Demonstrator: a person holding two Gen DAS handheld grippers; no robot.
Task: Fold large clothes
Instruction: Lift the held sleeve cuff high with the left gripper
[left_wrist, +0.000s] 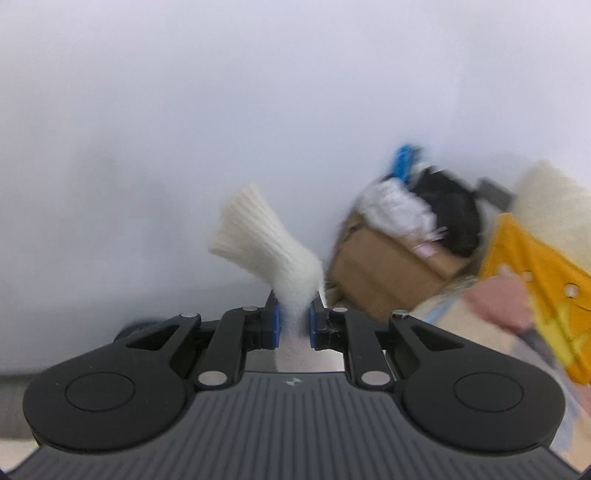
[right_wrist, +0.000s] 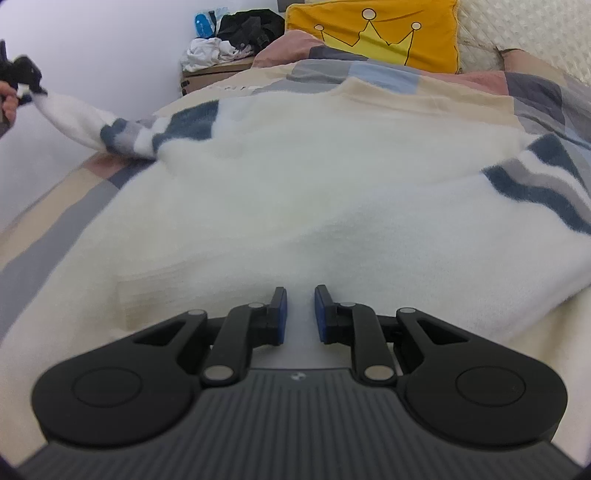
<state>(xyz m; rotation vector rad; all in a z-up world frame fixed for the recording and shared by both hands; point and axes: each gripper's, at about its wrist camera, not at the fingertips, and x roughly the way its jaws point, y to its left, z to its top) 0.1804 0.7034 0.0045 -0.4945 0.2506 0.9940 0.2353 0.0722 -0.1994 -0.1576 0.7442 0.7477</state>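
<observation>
A large white fuzzy sweater (right_wrist: 295, 206) with blue and grey striped sleeves lies spread flat on the bed. My left gripper (left_wrist: 294, 301) is shut on the ribbed white sleeve cuff (left_wrist: 255, 236) and holds it up in the air against the wall. In the right wrist view that gripper (right_wrist: 18, 79) shows at the far left, pulling the left sleeve (right_wrist: 110, 129) out sideways. My right gripper (right_wrist: 300, 295) hovers just above the sweater's ribbed hem (right_wrist: 184, 288), its jaws a little apart with nothing between them.
A patchwork bedspread (right_wrist: 55, 206) covers the bed. A yellow crown pillow (right_wrist: 373, 33) and a cream pillow (right_wrist: 524, 26) lie at the head. A cardboard box (left_wrist: 388, 266) with heaped clothes stands beside the bed by the white wall (left_wrist: 184, 110).
</observation>
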